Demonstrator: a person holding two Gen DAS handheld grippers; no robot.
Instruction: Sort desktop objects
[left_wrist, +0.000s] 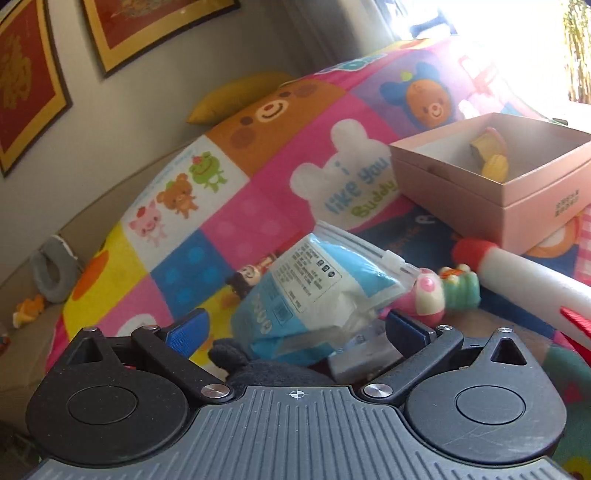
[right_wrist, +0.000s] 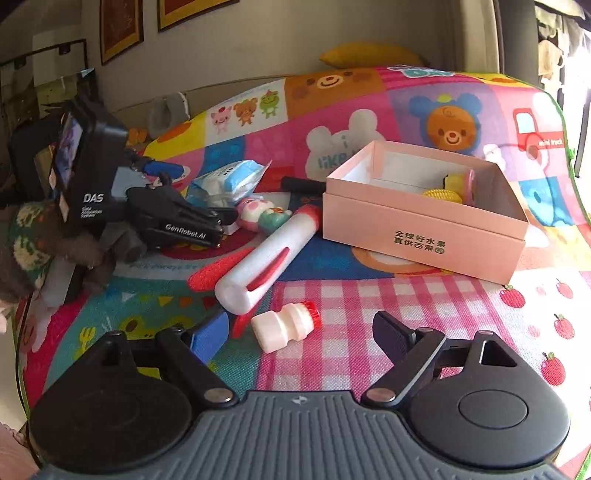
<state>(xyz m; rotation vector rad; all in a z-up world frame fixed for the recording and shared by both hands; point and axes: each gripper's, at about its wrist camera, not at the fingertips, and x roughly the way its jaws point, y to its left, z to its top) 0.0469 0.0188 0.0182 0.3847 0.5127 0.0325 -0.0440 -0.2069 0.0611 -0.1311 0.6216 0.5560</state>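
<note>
In the left wrist view my left gripper (left_wrist: 295, 321) stands open, and a blue and white wipes packet (left_wrist: 306, 295) lies between its blue pads (left_wrist: 188, 330) without being pressed. From the right wrist view the same packet (right_wrist: 229, 177) sits at the left gripper's tips. My right gripper (right_wrist: 301, 326) is open low over the mat. A small white drink bottle with a red cap (right_wrist: 286, 326) lies on its side between the right gripper's fingers, untouched. An open pink box (right_wrist: 424, 236) stands to the right and holds yellow toy pieces (right_wrist: 441, 194).
A big white and red toy pen (right_wrist: 266, 254) lies diagonally between the bottle and the packet. A pink and green toy figure (right_wrist: 262, 214) lies beside the packet. A grey flat item (left_wrist: 362, 358) lies under the packet. The colourful mat (right_wrist: 369, 295) covers the table; its edge curves at the right.
</note>
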